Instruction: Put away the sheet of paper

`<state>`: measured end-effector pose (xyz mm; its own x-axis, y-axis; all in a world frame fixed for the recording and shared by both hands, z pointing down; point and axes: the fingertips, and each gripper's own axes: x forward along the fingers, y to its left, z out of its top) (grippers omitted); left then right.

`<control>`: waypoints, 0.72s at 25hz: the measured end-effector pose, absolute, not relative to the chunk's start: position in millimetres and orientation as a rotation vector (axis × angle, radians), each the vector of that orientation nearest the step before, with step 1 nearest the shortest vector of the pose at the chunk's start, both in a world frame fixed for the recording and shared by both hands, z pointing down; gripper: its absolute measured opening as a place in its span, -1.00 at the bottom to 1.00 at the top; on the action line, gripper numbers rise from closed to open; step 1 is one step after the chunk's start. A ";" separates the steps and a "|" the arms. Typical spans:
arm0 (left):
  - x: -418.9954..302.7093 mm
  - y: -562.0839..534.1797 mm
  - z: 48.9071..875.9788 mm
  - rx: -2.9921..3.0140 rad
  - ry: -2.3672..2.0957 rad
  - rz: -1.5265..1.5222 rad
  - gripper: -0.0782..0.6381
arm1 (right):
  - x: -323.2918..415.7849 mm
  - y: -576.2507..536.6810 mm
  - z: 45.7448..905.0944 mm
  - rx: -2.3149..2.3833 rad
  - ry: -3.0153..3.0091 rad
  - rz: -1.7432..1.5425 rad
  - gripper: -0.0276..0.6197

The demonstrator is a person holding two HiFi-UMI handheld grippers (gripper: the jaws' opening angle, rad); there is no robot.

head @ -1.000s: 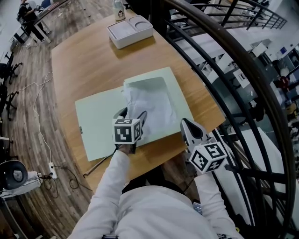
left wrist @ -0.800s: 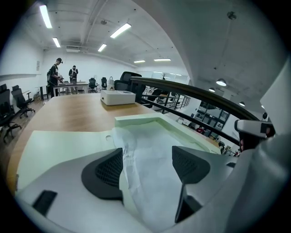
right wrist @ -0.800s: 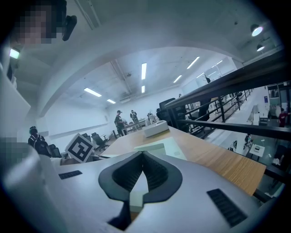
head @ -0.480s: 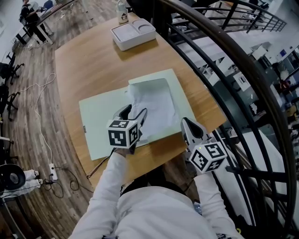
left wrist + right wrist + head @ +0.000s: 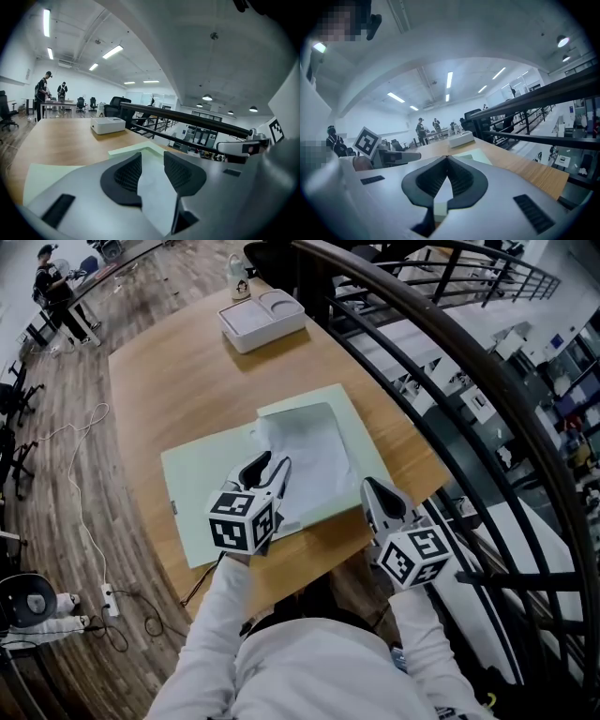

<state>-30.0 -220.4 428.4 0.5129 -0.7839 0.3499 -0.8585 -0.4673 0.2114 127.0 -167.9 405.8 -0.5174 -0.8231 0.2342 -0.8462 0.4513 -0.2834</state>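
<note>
We have not put away sheet of paper (image 5: 314, 460); it lies on green folder (image 5: 202, 479) on counter (image 5: 178, 371); left gripper (image 5: 272, 465) jaws just closing, half apart, paper between; right gripper (image 5: 370, 486) jaws together, empty.

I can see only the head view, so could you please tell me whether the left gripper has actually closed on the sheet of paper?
Observer: No. In the left gripper view, the left gripper has just been closing, but its jaws stand apart. The sheet of paper shows through the gap, and neither jaw presses on it.
Operator: Thank you. Is the right gripper carrying anything?
Observer: No. In the right gripper view, the right gripper has its jaw tips together with nothing between them.
</note>
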 end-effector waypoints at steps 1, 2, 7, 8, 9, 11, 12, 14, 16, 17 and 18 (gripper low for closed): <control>-31.1 -218.6 424.2 2.413 -1.365 0.283 -0.35 | 126.4 -166.9 404.8 1.516 -2.621 0.562 -0.83; -32.6 -216.6 419.9 2.427 -1.369 0.278 -0.39 | 125.4 -165.7 403.9 1.522 -2.620 0.556 -0.83; -40.0 -204.8 398.3 2.508 -1.407 0.286 -0.54 | 121.5 -159.4 398.4 1.551 -2.615 0.518 -0.83; -41.5 -202.8 394.7 2.519 -1.411 0.280 -0.57 | 120.8 -158.6 397.6 1.556 -2.614 0.510 -0.83; -43.1 -200.8 391.5 2.528 -1.414 0.268 -0.60 | 120.0 -157.8 397.1 1.560 -2.612 0.503 -0.83; -46.5 -196.3 386.4 2.541 -1.415 0.236 -0.67 | 118.3 -155.6 396.5 1.570 -2.609 0.488 -0.83; -48.1 -193.8 384.4 2.548 -1.414 0.222 -0.70 | 117.5 -154.2 396.2 1.575 -2.608 0.480 -0.83; -51.1 -189.5 380.6 2.564 -1.408 0.202 -0.73 | 116.0 -151.5 394.1 1.587 -2.606 0.463 -0.83; -54.6 -186.3 377.6 2.574 -1.402 0.188 -0.73 | 114.5 -149.6 390.6 1.601 -2.607 0.445 -0.83; -56.5 -184.8 376.9 2.576 -1.402 0.182 -0.73 | 114.0 -148.6 389.0 1.607 -2.607 0.436 -0.83; -58.2 -183.1 376.6 2.576 -1.402 0.176 -0.73 | 113.9 -147.3 387.7 1.613 -2.607 0.425 -0.83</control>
